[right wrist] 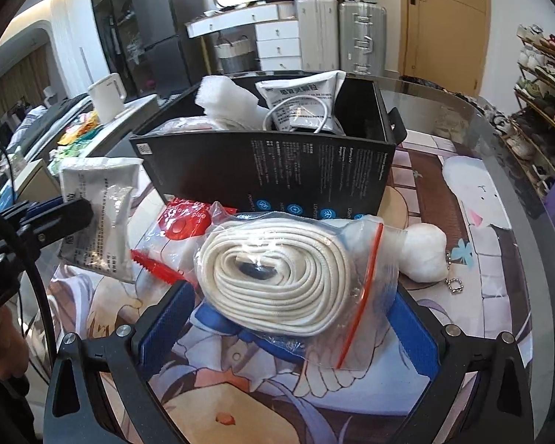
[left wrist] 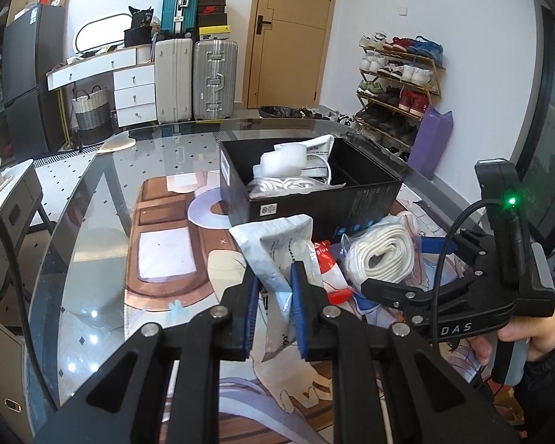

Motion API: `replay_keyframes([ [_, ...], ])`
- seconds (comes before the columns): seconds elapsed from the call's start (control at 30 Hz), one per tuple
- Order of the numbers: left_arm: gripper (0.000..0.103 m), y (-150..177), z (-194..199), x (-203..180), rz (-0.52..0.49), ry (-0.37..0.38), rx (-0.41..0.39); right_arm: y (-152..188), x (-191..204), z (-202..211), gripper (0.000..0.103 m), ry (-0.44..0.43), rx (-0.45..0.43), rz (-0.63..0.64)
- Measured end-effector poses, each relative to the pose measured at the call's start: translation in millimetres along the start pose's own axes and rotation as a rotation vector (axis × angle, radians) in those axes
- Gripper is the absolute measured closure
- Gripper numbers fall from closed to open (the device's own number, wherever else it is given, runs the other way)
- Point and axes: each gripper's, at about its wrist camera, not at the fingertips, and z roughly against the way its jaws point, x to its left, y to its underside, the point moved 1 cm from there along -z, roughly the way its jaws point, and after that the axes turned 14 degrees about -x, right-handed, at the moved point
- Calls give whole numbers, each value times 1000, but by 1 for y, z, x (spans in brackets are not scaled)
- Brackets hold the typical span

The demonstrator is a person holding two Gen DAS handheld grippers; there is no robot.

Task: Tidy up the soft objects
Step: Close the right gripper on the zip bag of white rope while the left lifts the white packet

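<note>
left gripper (left wrist: 275, 296) clamped on one white printed foil pouch (left wrist: 277, 248), lifted before one open black cardboard box (left wrist: 314, 199) | right gripper (right wrist: 288, 318) jaws wide, straddling one clear zip bag of coiled white cord (right wrist: 277, 270); not pressing | box holds one more pouch (right wrist: 299, 100)

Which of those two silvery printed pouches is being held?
The silvery pouch outside the black box, clamped in the left gripper; the other pouch lies inside the box.

Both claws are black angular frames with round silver rivets and ribbed blue pads (right wrist: 166, 327). The right claw (left wrist: 458, 281) bears white letters "DAS", a grey handle, a black cable and, at its twelve o'clock, a green light.
</note>
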Motion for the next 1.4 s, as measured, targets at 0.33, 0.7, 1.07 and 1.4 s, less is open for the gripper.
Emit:
replay_keyframes([
  [0.33,88,-2,1,6,20,-18,-8,-7,16,-16,1,48,42,23],
  [0.7,88,-2,3,7,26,-23,-12,-1,15,-11,1,61,47,43],
  [1.07,88,-1,2,9,32,-24,-10,2,32,-12,1,98,60,129],
  [1.4,88,0,2,11,35,-24,-5,1,2,-8,1,121,70,98],
])
